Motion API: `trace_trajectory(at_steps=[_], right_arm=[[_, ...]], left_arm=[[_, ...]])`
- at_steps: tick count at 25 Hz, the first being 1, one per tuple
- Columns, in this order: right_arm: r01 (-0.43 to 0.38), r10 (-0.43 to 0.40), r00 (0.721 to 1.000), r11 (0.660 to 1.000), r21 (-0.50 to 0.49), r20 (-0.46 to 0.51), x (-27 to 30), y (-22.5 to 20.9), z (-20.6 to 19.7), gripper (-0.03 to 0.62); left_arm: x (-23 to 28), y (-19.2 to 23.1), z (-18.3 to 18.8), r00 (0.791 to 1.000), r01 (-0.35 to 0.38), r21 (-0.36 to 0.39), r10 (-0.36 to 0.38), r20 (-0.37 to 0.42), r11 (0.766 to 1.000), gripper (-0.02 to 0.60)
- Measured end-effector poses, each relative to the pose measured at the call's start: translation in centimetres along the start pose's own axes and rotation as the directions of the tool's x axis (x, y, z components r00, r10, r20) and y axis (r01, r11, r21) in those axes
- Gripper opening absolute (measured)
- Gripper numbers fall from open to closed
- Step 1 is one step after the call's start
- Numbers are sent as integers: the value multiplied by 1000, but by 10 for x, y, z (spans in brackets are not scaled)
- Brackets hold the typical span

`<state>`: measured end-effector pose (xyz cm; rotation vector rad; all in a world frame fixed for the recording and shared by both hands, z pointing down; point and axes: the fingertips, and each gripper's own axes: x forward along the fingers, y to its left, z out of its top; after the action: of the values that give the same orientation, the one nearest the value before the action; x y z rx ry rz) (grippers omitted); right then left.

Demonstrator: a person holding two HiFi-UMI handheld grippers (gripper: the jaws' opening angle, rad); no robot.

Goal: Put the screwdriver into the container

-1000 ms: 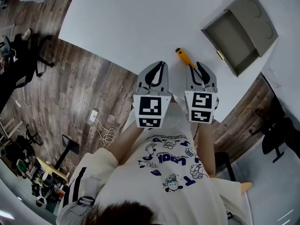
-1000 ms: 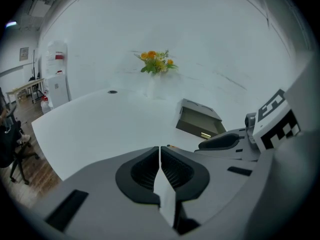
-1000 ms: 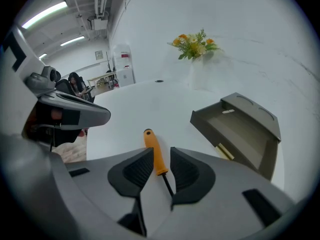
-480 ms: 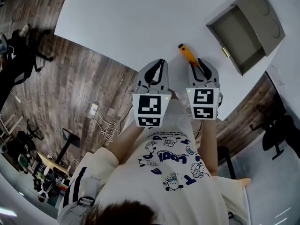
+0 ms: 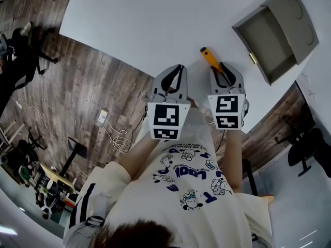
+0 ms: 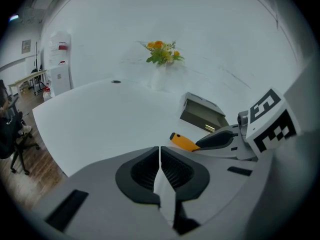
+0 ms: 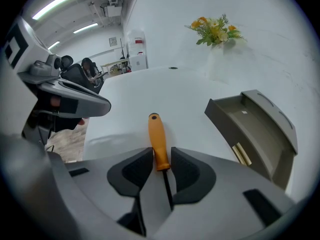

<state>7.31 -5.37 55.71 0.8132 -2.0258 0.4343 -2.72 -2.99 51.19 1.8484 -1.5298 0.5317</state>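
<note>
An orange-handled screwdriver (image 5: 210,58) (image 7: 159,140) lies flat on the white table (image 5: 155,19), its thin dark shaft pointing back toward me. My right gripper (image 5: 223,69) (image 7: 161,156) is lowered over it and open, the jaws having just been opening; the base of the handle and the shaft lie between the pads, which do not press on it. My left gripper (image 5: 176,69) (image 6: 159,151) hovers beside it at the table's near edge, shut with nothing in it. The grey open container (image 5: 289,14) (image 7: 260,114) stands to the right, lid tipped back.
A white vase of orange and yellow flowers (image 6: 161,59) (image 7: 215,31) stands at the table's far side. The table's near edge (image 5: 124,66) runs under both grippers, with wooden floor (image 5: 77,102), cables and office chairs (image 5: 20,61) below and to the left.
My right gripper has sunk and edged forward over the screwdriver, so the handle's base now lies between its jaws. The left gripper has stayed put.
</note>
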Motion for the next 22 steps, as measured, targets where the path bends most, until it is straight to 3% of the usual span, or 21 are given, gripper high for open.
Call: trace_trajectory(at_steps=[9,22], right_arm=[[-6,7,1000,998,-57,12,0,6,3,104],[8,-9,1000,999,31,28,-13,5,18,91]], left_arm=[[1,7,3,1000,7,-4,-7,-5,1000,23],[2,11,29,999,45,25,-45,22,999,23]])
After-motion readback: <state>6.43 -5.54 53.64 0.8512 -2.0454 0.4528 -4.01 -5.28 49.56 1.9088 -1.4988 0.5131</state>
